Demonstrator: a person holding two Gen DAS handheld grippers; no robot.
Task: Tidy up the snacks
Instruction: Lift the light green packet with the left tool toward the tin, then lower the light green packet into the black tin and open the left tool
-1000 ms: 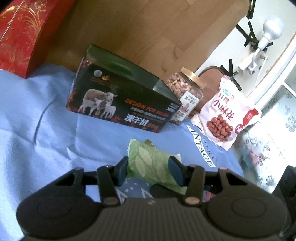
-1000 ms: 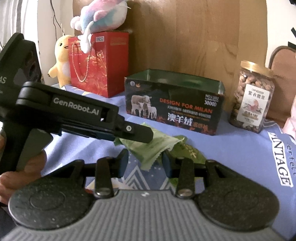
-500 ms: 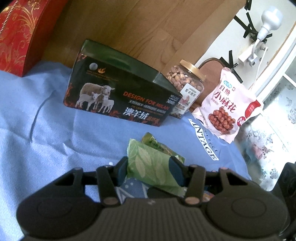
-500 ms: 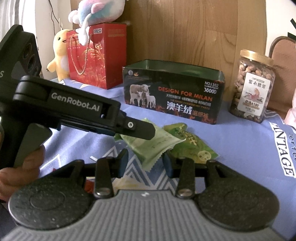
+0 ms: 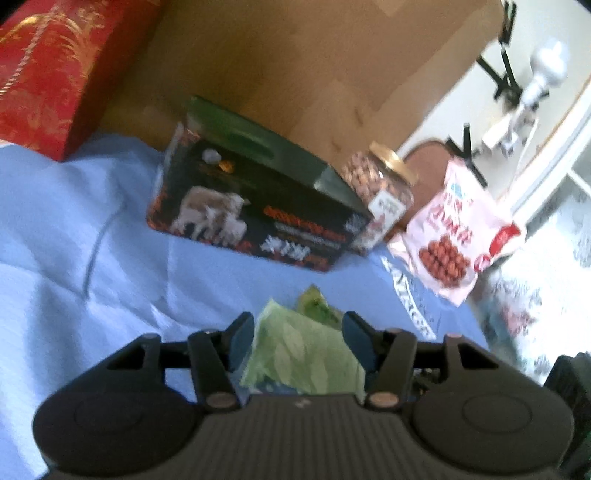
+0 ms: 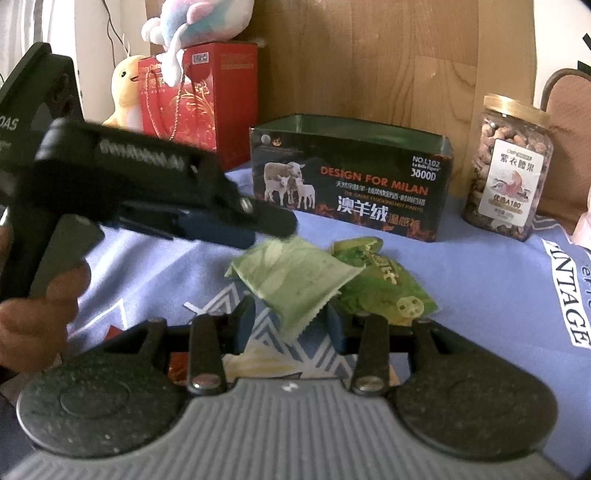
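Note:
A light green snack packet (image 6: 291, 273) lies on the blue cloth (image 6: 480, 277), overlapping a darker green packet (image 6: 384, 284). In the left wrist view the light green packet (image 5: 303, 350) sits between the pads of my left gripper (image 5: 299, 339). Its jaws are opening and the pads stand just off the packet's edges. From the right wrist view, my left gripper (image 6: 266, 230) hovers over the packet's far left corner. My right gripper (image 6: 290, 325) is open, with the packet's near corner showing between its fingers, untouched. The open dark sheep-print box (image 6: 351, 184) stands behind.
A nut jar (image 6: 509, 166) stands right of the box, and a pink peanut bag (image 5: 454, 236) leans farther right. A red gift bag (image 6: 199, 103) with plush toys (image 6: 195, 22) stands back left. A hand (image 6: 37, 314) holds the left gripper's handle.
The left gripper's jaws have widened around the light green packet, and the gripper has shifted slightly. The right gripper has stayed where it was.

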